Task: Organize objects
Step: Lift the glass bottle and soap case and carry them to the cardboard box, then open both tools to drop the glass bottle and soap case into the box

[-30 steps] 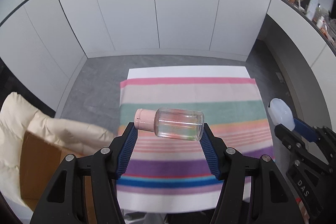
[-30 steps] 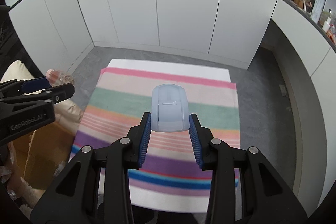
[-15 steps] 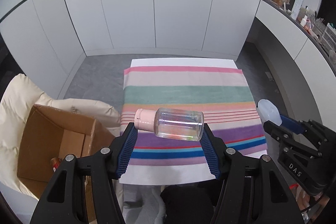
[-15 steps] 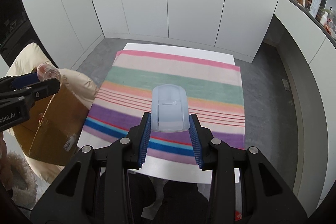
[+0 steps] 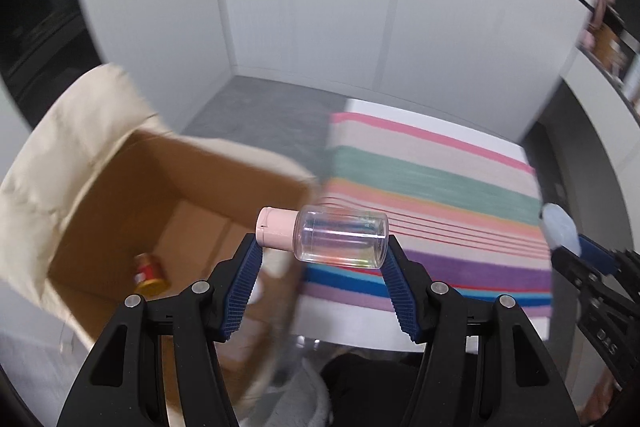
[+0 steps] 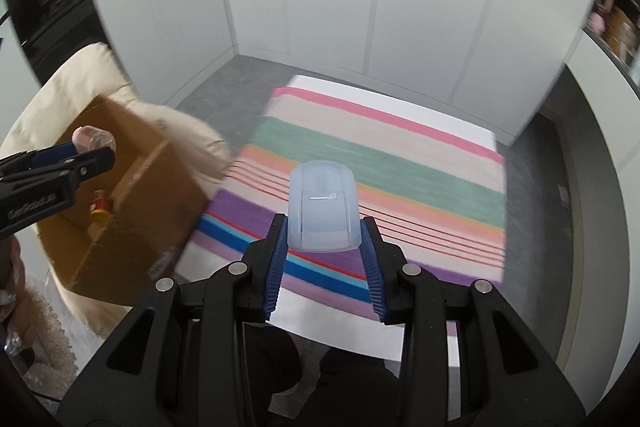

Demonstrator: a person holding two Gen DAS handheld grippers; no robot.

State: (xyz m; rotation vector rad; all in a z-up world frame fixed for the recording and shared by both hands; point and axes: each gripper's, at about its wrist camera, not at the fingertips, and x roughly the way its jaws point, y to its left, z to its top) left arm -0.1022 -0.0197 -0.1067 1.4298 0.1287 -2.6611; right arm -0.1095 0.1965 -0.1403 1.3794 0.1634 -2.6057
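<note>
My left gripper (image 5: 322, 251) is shut on a clear bottle with a pink cap (image 5: 340, 239), held sideways in the air over the right edge of an open cardboard box (image 5: 120, 195). My right gripper (image 6: 324, 231) is shut on a translucent pale-blue plastic case (image 6: 322, 213), held above the near edge of the striped cloth (image 6: 380, 167). The left gripper with the bottle (image 6: 90, 138) shows at the left of the right wrist view, above the box (image 6: 132, 187). The right gripper's case (image 5: 560, 229) shows at the right of the left wrist view.
A small red and yellow jar (image 5: 149, 270) lies on the box floor. The box sits on a cream cushion (image 5: 60, 147) left of the white table (image 6: 440, 115) under the cloth. White cabinet doors stand behind; shelves with clutter at the far right.
Both grippers have swung left and pulled back from the table. The box and the jar in it have come into fuller view under the left gripper. Both holds are unchanged.
</note>
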